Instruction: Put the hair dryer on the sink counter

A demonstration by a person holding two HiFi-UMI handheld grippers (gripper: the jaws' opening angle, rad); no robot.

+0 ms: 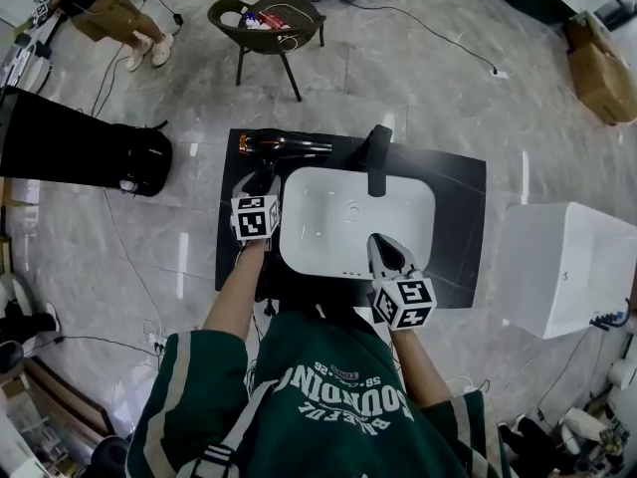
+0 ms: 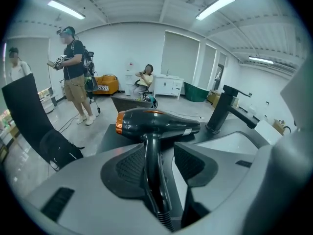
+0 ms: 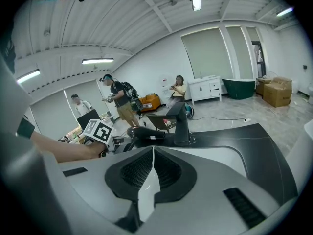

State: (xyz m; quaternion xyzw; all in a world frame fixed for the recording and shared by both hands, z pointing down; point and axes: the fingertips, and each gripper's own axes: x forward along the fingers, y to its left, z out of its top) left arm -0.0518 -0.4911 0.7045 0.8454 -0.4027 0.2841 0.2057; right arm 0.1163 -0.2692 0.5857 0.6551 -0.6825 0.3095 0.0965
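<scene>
With the dryer (image 2: 156, 124) lying on the counter (image 1: 453, 182) behind the sink (image 1: 338, 217), handle between the left claw's (image 2: 161, 163) parted jaws, a crooked withdrawal could drag it off the edge; right claw (image 3: 152, 160) closed, empty.

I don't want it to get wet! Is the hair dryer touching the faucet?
Apart. The head view shows the hair dryer lying on the counter, with a strip of bare dark top between its nozzle and the faucet.
</scene>
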